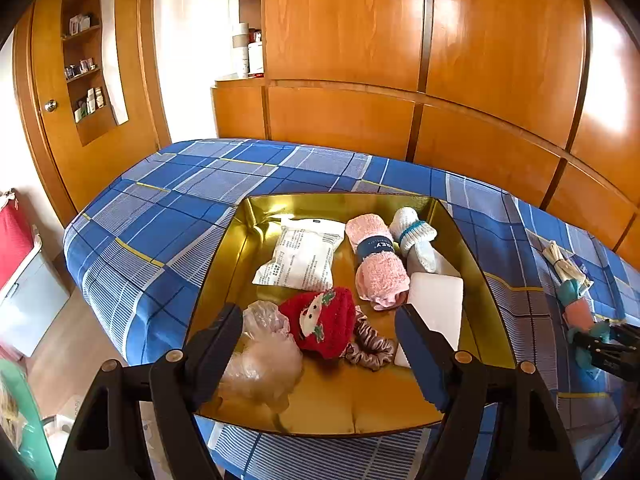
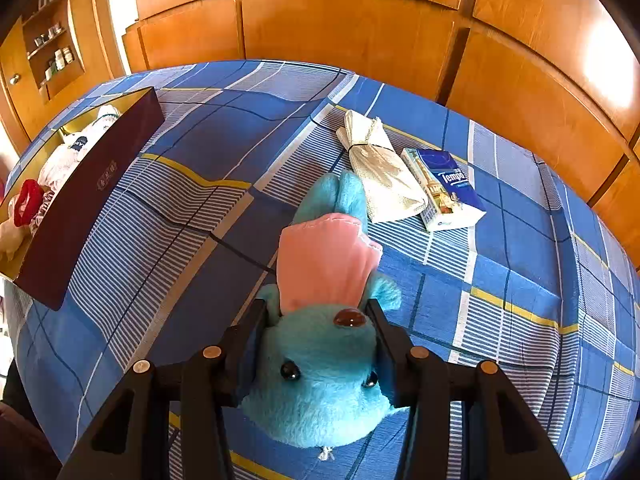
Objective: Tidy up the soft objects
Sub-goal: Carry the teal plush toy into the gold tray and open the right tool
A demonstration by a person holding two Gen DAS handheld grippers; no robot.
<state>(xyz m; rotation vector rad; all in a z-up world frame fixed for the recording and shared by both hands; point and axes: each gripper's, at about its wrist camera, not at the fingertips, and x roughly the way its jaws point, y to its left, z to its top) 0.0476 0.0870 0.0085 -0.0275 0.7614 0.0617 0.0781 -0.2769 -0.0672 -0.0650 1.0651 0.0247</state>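
Observation:
A gold-lined box (image 1: 340, 396) stands on the bed. In it lie a white packet (image 1: 300, 258), a rolled pink towel (image 1: 380, 264), a rolled white sock (image 1: 416, 236), a white pad (image 1: 438, 304), a red fuzzy sock (image 1: 320, 324), a pink scrunchie (image 1: 370, 346) and a crumpled clear bag (image 1: 260, 356). My left gripper (image 1: 318, 312) hovers open over the box's near half, holding nothing. Right of the box, my right gripper (image 2: 316, 306) is shut on the head of a turquoise plush toy (image 2: 320, 384) in a pink dress, which lies on the bedcover.
Beyond the plush lie a cream mesh pouch (image 2: 380, 172) and a Tempo tissue pack (image 2: 448, 188). The box's maroon outer wall (image 2: 80, 200) is at the left of the right wrist view. Wooden wardrobe panels (image 1: 400, 40) stand behind the blue checked bed (image 1: 160, 220).

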